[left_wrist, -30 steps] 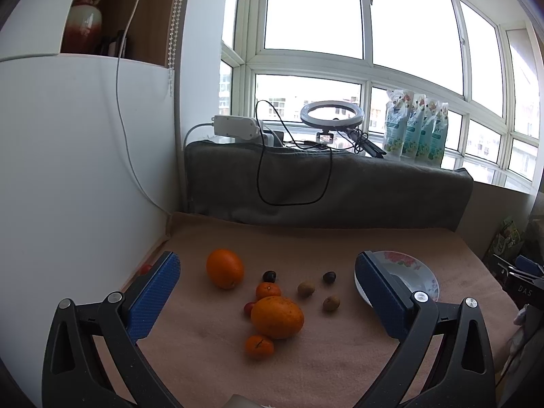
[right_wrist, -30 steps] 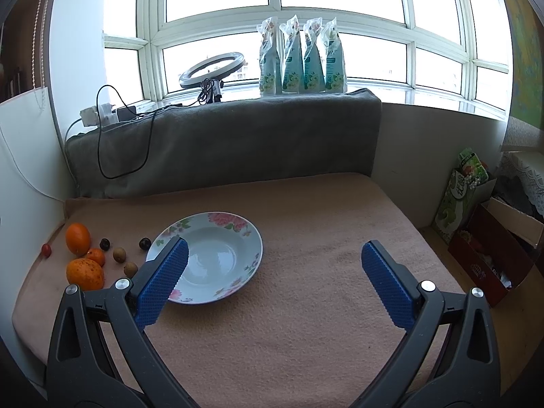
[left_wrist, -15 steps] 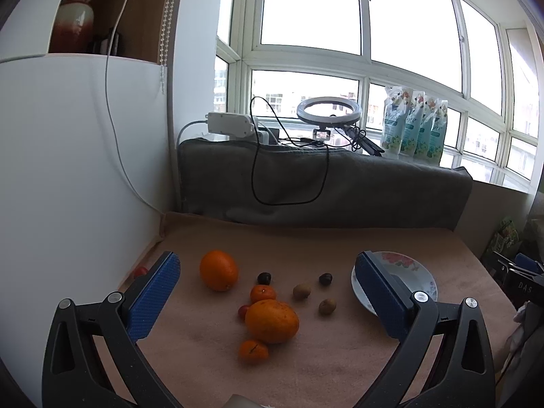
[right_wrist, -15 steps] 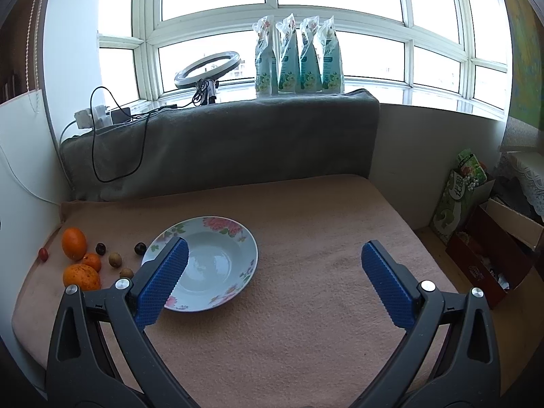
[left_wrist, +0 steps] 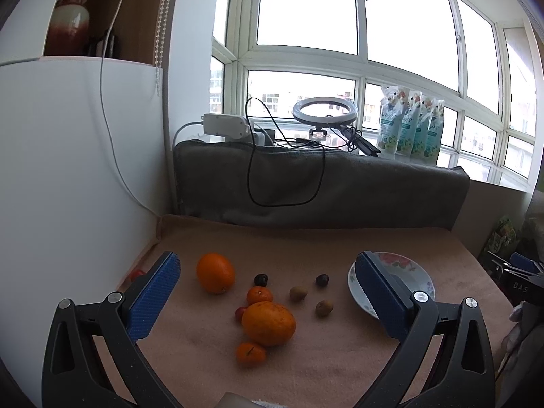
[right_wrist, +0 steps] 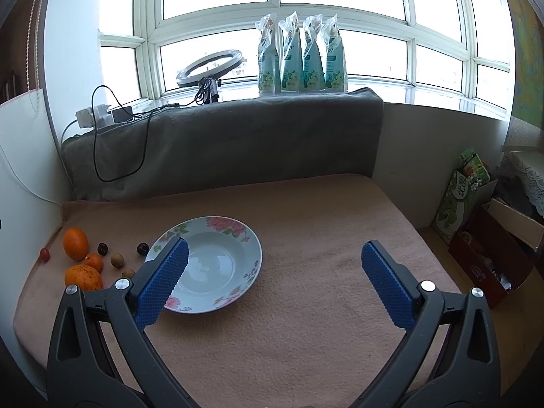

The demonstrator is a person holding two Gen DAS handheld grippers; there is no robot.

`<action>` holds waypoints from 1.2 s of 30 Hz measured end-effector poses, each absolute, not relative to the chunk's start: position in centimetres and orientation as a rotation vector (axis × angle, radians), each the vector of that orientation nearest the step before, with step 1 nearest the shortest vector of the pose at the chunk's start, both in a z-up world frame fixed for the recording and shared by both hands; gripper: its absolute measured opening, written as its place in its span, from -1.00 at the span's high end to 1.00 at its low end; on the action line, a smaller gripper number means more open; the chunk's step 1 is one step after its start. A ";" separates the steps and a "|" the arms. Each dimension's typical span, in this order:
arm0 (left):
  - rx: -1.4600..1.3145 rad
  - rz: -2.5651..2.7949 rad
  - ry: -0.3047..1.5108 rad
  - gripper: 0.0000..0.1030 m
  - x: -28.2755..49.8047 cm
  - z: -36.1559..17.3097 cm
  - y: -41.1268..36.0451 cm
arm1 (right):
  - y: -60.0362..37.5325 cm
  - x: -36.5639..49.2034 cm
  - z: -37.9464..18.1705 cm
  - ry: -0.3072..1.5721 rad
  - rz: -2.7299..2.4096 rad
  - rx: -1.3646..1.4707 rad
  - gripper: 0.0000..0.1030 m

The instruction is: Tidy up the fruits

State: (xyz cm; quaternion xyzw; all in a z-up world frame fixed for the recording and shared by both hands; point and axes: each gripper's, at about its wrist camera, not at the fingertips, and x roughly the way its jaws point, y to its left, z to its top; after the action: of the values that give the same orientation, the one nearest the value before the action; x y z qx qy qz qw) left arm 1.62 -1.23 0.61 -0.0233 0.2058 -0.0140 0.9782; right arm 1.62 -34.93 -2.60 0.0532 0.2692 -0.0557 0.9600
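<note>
Both claws stand wide apart and hold nothing. Left claw (left_wrist: 267, 275) hangs above the bench (left_wrist: 340, 357), which is covered in a tan cloth, with the fruit cluster lying between and beyond its blue pads. Right claw (right_wrist: 272, 265) hangs over the bare middle of the cloth, its left pad overlapping the near rim of the floral plate (right_wrist: 238, 231) in that view. The plate carries no fruit. All fruit lies on the cloth to the left of the plate, apart from it. A large orange (left_wrist: 215, 272) sits farthest left in the group. A second large orange (left_wrist: 268, 323) lies nearer the camera, with a small tangerine (left_wrist: 250, 353) touching its near side and another small tangerine (left_wrist: 259, 295) just behind it. A small red fruit (left_wrist: 240, 312) sits against the near large orange's left side. Two dark round fruits (left_wrist: 260, 279) and (left_wrist: 322, 279) lie in the back row, and two small tan-brown fruits (left_wrist: 298, 293) and (left_wrist: 323, 307) lie between the oranges and the plate. One red fruit (right_wrist: 44, 254) rests alone at the cloth's left edge, near the white wall panel (left_wrist: 68, 170). A grey blanket (right_wrist: 221, 142) stands along the back of the bench.
</note>
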 end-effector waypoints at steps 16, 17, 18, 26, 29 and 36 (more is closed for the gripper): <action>-0.063 -0.026 0.454 -0.99 2.2 -0.8 0.1 | -33.0 2.4 -3.4 0.576 -0.053 0.102 -1.00; -0.066 -0.026 0.456 -0.99 2.2 -0.9 0.3 | -32.8 2.5 -3.5 0.579 -0.046 0.103 -1.00; -0.072 -0.028 0.460 -0.99 2.2 -1.0 0.6 | -32.7 2.7 -3.6 0.586 -0.036 0.107 -1.00; -0.132 -0.050 0.539 -0.99 2.8 -3.6 2.8 | -29.3 4.6 -5.0 0.655 0.153 0.128 -1.00; -0.165 -0.068 0.574 -0.88 2.9 -4.5 3.6 | -28.2 5.6 -5.7 0.702 0.241 0.173 -1.00; -0.220 -0.118 0.655 -0.67 3.3 -7.1 4.4 | -25.7 7.6 -6.8 0.781 0.383 0.222 -0.99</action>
State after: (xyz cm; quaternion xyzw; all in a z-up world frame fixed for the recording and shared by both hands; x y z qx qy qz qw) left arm 3.29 4.38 -7.06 -0.1076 0.3207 -0.0579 0.9393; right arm 7.57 -25.73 -6.77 0.1074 0.3774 0.1851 0.9010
